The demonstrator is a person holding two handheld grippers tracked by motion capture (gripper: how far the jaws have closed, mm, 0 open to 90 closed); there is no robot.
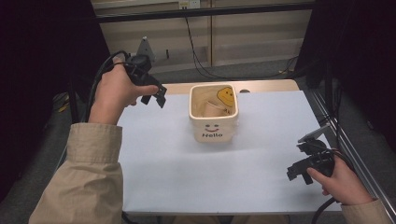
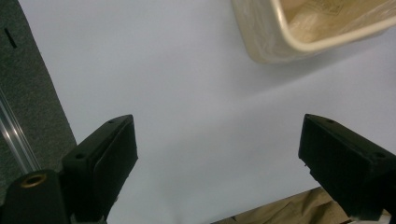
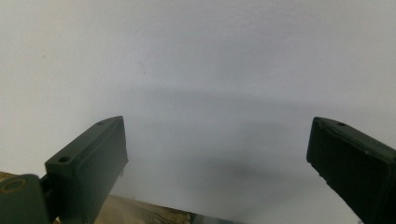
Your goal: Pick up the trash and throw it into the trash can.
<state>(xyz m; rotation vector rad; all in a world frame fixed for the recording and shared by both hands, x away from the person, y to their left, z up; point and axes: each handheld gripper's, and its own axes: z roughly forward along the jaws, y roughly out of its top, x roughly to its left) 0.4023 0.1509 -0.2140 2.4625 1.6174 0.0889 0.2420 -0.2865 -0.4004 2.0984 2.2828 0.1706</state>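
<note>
The left gripper (image 1: 156, 99) is hanging above the table's far left part, its 2 jaws standing apart with nothing between them, tips pointing down and toward the cream container (image 1: 213, 120). The left hand (image 1: 114, 91) is gripping it with the wrist raised, the beige sleeve (image 1: 88, 172) trailing behind. The container is sitting near the middle of the white table (image 1: 168, 163), holding crumpled brown paper (image 1: 212, 109). The right gripper (image 1: 299, 171) is resting low near the table's right edge, its jaws parted and empty.
</note>
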